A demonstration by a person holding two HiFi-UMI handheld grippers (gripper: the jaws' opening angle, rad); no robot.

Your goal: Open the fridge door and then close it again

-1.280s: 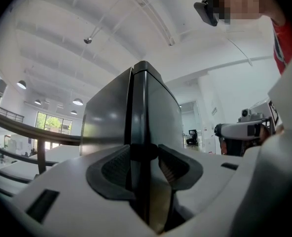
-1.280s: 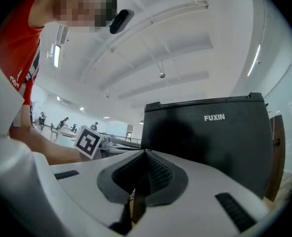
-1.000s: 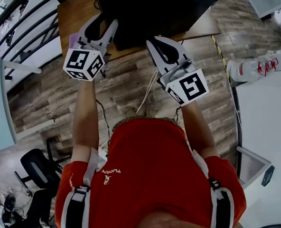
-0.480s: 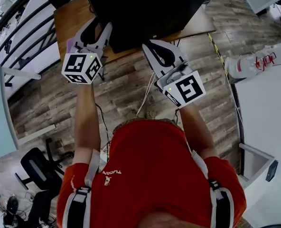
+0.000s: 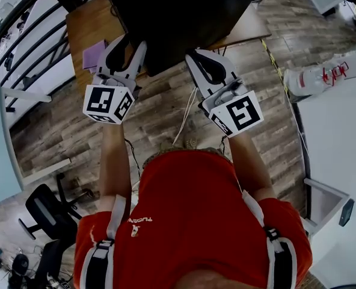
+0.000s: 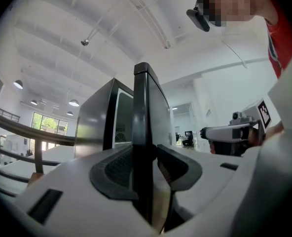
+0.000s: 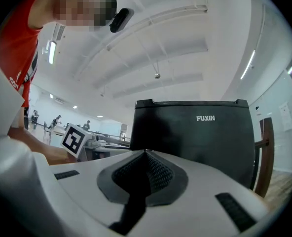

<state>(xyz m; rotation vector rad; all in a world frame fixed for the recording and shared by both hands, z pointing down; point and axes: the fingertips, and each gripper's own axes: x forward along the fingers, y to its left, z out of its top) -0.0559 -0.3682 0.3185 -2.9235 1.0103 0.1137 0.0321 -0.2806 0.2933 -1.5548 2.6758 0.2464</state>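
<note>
A black fridge (image 5: 184, 17) with a FUXIN logo stands on a wooden table (image 5: 85, 17). My left gripper (image 5: 131, 44) is at its left front corner. In the left gripper view the door's edge (image 6: 142, 98) runs straight between the jaws of the left gripper (image 6: 146, 157), which are closing, and the pads lie against both its faces. Left of the door a gap shows the cabinet's pale inside (image 6: 120, 132). My right gripper (image 5: 194, 54) is shut and empty, just short of the fridge. In the right gripper view it (image 7: 146, 154) points at the logo face (image 7: 195, 137).
A purple sheet (image 5: 94, 54) lies on the table beside the left gripper. A dark railing (image 5: 21, 35) runs at the left. A white counter with a plastic bottle (image 5: 313, 83) is at the right. A white cable (image 5: 187, 116) hangs to the wood floor. An office chair (image 5: 49, 212) stands behind.
My left gripper has slid to the right, closer to the fridge's corner, and the purple sheet now shows beside it. The right gripper has hardly moved.
</note>
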